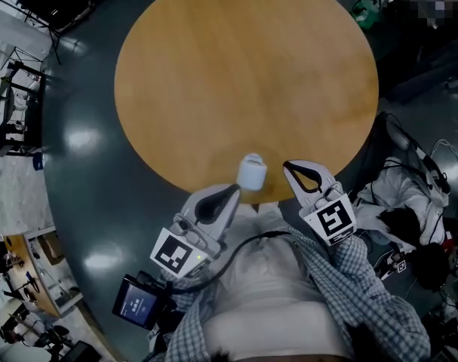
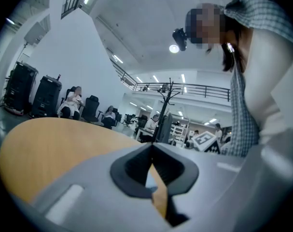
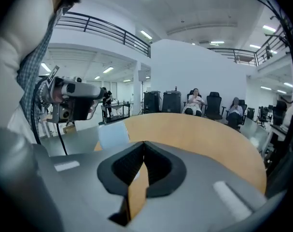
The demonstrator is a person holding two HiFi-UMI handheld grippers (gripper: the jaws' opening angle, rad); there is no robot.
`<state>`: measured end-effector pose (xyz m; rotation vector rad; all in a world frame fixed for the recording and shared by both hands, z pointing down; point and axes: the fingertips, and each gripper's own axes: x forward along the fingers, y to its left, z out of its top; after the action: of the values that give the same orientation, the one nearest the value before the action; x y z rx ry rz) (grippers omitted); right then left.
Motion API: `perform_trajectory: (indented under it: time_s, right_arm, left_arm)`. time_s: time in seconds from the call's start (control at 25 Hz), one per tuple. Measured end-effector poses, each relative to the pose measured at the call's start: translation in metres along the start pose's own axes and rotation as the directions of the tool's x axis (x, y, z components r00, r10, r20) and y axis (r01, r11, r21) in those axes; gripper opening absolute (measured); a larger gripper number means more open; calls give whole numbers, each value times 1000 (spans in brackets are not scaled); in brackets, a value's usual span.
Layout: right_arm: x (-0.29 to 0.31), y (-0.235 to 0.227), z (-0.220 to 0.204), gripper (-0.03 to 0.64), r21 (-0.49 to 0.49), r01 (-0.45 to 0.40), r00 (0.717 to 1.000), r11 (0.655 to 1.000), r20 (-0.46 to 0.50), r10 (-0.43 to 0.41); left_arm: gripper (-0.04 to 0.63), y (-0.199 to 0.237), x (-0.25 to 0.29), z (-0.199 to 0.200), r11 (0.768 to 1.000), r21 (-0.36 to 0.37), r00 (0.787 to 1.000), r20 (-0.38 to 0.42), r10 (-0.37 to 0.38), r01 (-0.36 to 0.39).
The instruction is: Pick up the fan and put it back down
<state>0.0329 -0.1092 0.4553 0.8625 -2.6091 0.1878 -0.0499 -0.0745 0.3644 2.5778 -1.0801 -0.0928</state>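
The fan (image 1: 251,172) is a small white object standing at the near edge of the round wooden table (image 1: 244,74). In the right gripper view it shows as a pale block (image 3: 113,135) left of the jaws. My left gripper (image 1: 235,190) sits just left of and below the fan, its jaws shut with nothing between them (image 2: 152,147). My right gripper (image 1: 287,165) is a short way right of the fan, apart from it. Its jaws meet tip to tip (image 3: 144,143) and hold nothing.
Dark floor surrounds the table. Cables, bags and cloth (image 1: 410,194) lie on the floor at the right. A small screen device (image 1: 138,300) hangs at the person's lower left. People sit on office chairs (image 3: 197,103) beyond the table's far side.
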Motion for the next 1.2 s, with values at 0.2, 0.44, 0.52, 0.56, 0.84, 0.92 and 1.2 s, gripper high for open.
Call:
perform_trajectory:
  time_s: [0.2,0.44,0.52,0.56,0.84,0.92,1.2]
  right_arm:
    - [-8,-11,36,4,10,69,994,998,81,-70]
    - [-16,-22,79,3,52,84,976,995,196,-93]
    - [-20,-25,92,3,65,82,970,995,224,-95]
    - [-22,-26,97,3,71,82,968,994,233,-96]
    - [-27,-29,115,3,90,101,953,991,278,-122]
    - [-27,-28,116,3,85,96,952,992,284,-117]
    - [-27,-27,119,3,63,74,951,995,295,-89]
  left_arm:
    - [-2,-11,8,13,998,51,999,29,-34,33]
    - [-2,-10,14,31,995,90,997,71,-39,33]
    - [-2,-11,17,37,993,108,995,84,-45,36]
    - [-2,-12,19,39,993,116,995,88,-48,38]
    - [-2,-11,22,47,991,131,995,91,-51,39]
    - [-2,-13,21,47,991,130,994,92,-54,42]
    - [-2,-15,23,44,991,130,995,90,-49,37]
